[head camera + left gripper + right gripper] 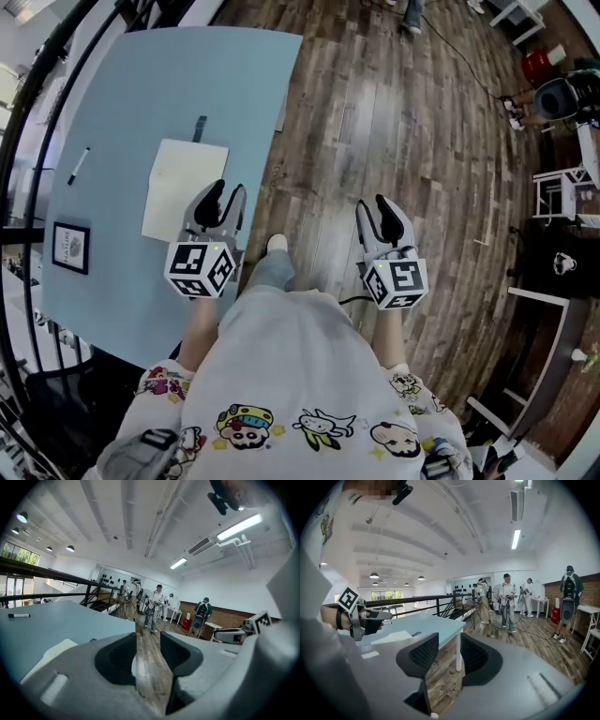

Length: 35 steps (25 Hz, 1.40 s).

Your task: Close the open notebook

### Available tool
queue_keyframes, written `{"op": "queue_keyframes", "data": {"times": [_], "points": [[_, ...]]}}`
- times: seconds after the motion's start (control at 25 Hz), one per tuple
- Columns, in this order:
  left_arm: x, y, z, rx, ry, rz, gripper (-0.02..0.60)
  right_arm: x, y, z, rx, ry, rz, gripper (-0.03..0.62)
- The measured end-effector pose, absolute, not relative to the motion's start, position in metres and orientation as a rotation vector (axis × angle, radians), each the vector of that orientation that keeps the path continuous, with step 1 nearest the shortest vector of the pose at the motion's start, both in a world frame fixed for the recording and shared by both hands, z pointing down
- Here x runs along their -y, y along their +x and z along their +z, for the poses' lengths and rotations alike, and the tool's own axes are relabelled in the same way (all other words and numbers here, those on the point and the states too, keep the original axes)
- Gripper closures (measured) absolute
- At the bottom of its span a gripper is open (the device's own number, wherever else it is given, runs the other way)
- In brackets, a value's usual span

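The notebook (185,190) lies flat on the light blue table (131,94), showing as a single cream rectangle. It also shows low and to the left in the left gripper view, notebook (61,648), and as a pale sheet in the right gripper view, notebook (401,637). My left gripper (228,195) hovers at the table's right edge, just right of the notebook's near corner. It is open with nothing between its fingers. My right gripper (375,208) hangs over the wooden floor, well right of the table, also open and empty.
A black marker (78,165) lies at the table's left side, a small dark clip (200,127) beyond the notebook, and a framed picture (71,247) near the front left. A black railing (37,112) runs along the table's left. Several people (508,599) stand far across the floor.
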<state>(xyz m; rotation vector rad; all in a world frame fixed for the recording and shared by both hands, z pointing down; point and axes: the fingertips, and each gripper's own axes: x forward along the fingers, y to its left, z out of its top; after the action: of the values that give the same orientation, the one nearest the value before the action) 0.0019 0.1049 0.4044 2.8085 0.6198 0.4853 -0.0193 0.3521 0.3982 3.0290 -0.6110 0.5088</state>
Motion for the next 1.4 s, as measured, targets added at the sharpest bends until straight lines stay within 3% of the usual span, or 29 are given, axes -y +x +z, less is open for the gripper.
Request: {"op": "queue_keyframes", "data": {"times": [0.36, 1.0, 1.4], "points": [[-0.023, 0.018, 0.413, -0.310, 2.766, 0.445, 0.420, -0.264, 0.049, 0.398, 0.912, 2.868, 0.562, 0.451], [0.132, -0.051, 0.421, 0.661, 2.643, 0.273, 0.410, -0.042, 0.139, 0.420, 1.752, 2.316, 0.525, 0.434], [0.132, -0.055, 0.402, 1.117, 2.495, 0.136, 0.410, 0.038, 0.175, 0.420, 2.160, 1.913, 0.478, 0.433]]}}
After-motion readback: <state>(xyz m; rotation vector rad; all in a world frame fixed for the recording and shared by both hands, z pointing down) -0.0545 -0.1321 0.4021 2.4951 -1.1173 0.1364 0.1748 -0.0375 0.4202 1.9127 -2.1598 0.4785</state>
